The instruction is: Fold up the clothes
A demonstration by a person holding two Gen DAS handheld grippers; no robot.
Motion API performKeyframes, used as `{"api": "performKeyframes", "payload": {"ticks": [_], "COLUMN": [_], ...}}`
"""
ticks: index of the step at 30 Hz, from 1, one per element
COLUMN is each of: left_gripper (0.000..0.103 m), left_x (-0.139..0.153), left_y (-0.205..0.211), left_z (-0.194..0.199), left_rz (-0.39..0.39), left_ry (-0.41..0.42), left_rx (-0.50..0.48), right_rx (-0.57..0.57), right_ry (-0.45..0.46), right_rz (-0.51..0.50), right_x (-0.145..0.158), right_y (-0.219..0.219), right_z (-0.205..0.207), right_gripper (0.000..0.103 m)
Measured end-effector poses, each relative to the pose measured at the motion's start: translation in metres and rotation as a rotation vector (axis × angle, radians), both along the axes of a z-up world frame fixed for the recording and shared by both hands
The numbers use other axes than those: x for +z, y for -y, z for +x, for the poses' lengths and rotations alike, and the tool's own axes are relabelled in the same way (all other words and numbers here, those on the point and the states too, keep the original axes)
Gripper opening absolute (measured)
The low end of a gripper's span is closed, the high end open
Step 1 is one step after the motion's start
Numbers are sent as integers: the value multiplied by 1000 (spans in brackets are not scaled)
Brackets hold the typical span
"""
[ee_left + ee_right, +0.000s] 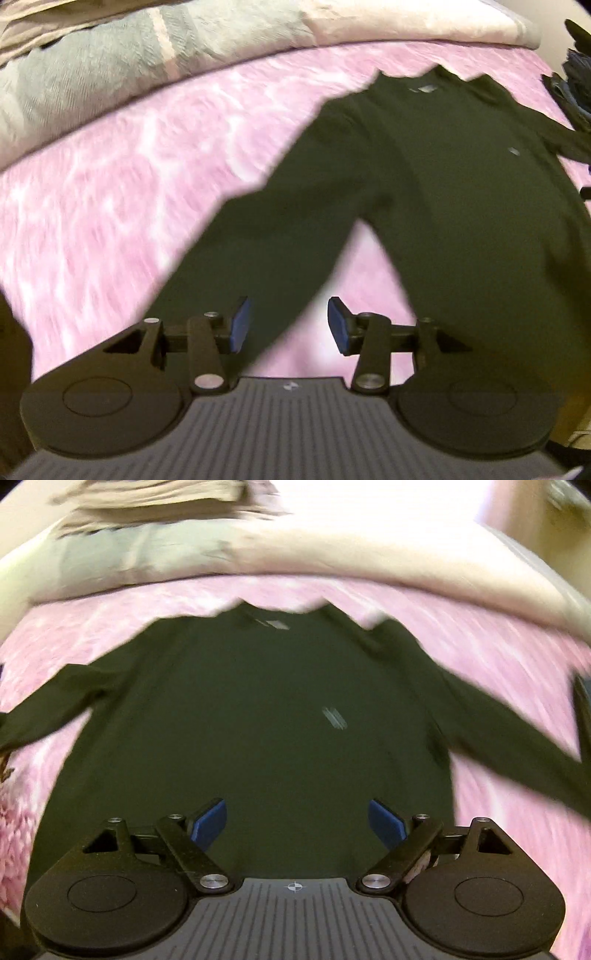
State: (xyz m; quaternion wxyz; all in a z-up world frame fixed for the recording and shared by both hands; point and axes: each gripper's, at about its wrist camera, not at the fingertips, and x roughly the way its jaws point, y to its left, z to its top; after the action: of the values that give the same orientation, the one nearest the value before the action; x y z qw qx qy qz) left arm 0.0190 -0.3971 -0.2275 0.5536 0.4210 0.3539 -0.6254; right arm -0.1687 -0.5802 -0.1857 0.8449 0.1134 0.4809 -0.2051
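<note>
Dark green long-sleeved shirt (258, 716) lies flat on pink bedspread (498, 657), sleeves spread; left gripper (290, 325) empty, fingers apart over the shirt's sleeve; right gripper (297, 825) empty, fingers apart above the shirt's hem.

Motion-blurred throughout: pink bedspread (480, 657) and far folded blanket (147, 557). Dark long-sleeved shirt (258, 720) with both cuffs cut off at frame edges; small chest mark (334, 718) unreadable. Dark pile (576, 74) at far right, unidentifiable.
</note>
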Motion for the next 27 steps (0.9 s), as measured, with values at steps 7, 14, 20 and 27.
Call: {"api": "performKeyframes", "payload": {"ticks": [7,14,20,27], "left_gripper": [41,42,46,59], "left_x": [-41,-53,-67,-73], "left_y": [33,-10,-35,-39], "left_z": [76,131,145,158], "left_rz": [56,130,191,226], "left_ry": [50,55,54,128], "left_rx": [-69,36,67,38], "right_rx": [336,761,1047,1163], "right_ry": [-25,-105,-210,-316], "right_rz": [-91,-130,-135,-124], "right_x": [-16,-53,-91,-109], "right_y": [22,16,4,1], "right_z": [170,285,346,357], "right_gripper": [87,68,68,67]}}
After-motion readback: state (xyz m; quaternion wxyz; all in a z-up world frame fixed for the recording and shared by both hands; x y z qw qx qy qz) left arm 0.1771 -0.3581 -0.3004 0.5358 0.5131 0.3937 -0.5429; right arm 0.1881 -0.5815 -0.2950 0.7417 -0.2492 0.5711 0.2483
